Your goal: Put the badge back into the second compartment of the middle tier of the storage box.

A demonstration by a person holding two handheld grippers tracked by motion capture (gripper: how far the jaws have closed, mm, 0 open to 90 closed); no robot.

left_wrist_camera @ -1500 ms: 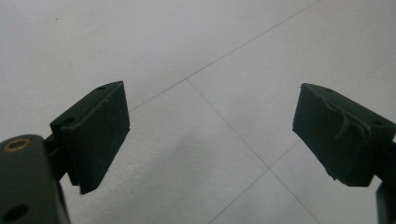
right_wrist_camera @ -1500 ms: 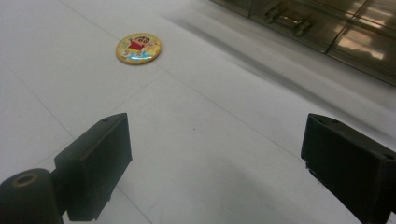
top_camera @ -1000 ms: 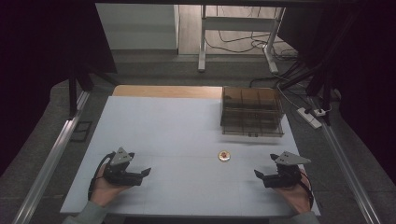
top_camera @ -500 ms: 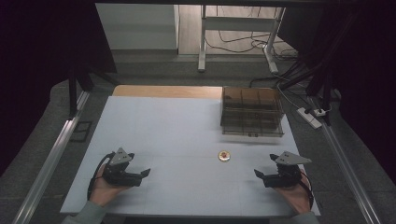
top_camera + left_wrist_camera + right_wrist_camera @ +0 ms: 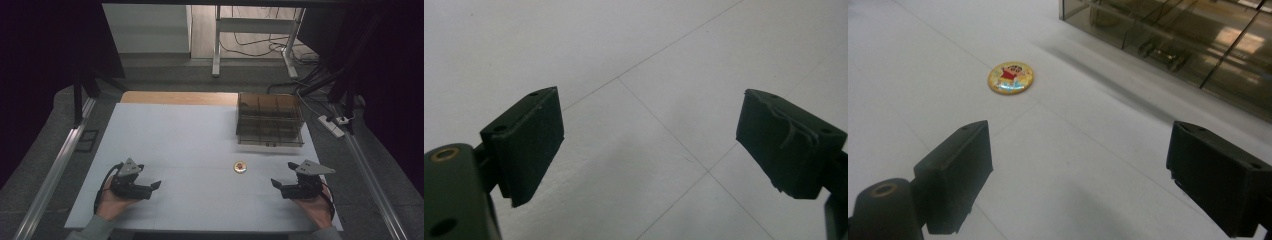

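While both tools rest low on the white table (image 5: 200, 145), the work has not really begun. The round cartoon badge (image 5: 240, 167) lies flat on the table by itself, nearer the right tool (image 5: 278, 186) than the left tool (image 5: 153, 186), and nothing touches it. Both tools are wide apart at the jaws and hold nothing. The badge likely needs picking up and putting away, so all of that is left to do. Behind the badge, well apart from it, stands a see-through box with little rooms (image 5: 270, 120). What is inside is too dim to tell.
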